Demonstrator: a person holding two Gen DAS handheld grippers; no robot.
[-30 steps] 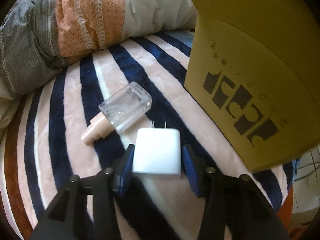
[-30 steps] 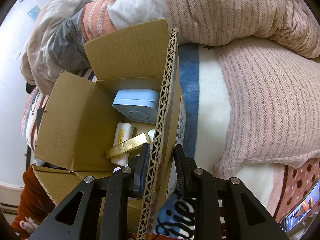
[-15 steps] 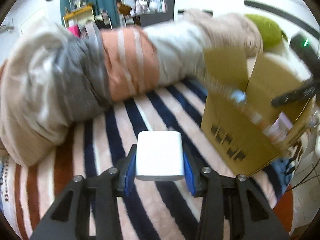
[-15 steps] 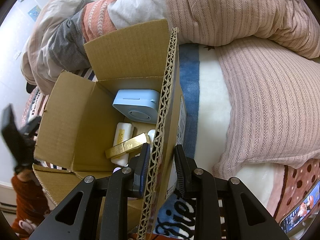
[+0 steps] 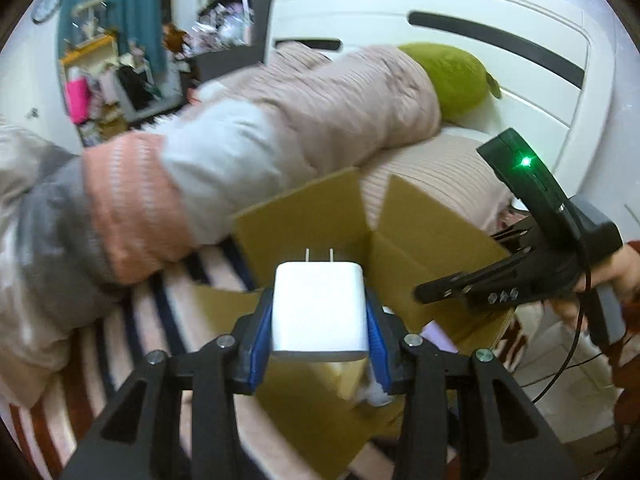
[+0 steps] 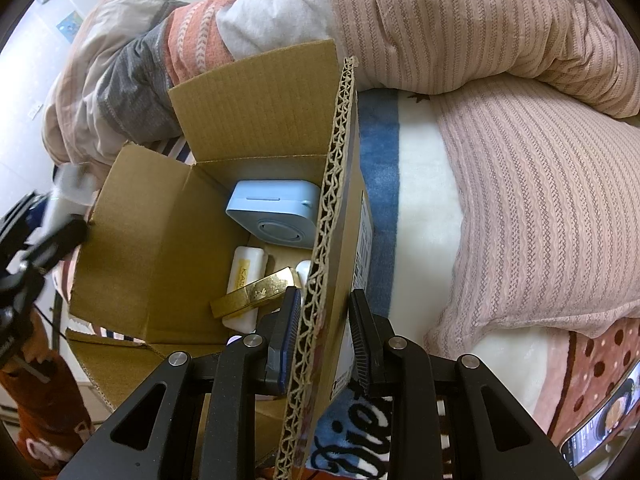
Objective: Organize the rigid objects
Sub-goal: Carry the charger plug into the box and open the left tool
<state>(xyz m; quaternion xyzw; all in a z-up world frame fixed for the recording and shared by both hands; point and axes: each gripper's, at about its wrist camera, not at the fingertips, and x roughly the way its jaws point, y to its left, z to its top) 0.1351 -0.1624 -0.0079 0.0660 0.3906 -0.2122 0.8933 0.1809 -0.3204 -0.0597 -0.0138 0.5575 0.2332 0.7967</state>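
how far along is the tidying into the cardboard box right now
Done: a blue device, a gold bar and a white tube lie in the box. In hand: left gripper holds the white charger; right gripper clamps the box wall. Left: dropping the charger in.

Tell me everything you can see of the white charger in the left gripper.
The charger is a white, glossy-looking, rounded square block with two metal prongs pointing away from the camera. The left gripper clamps its two sides between blue-padded fingers. It hangs in the air, touching nothing else, in front of the open cardboard box.
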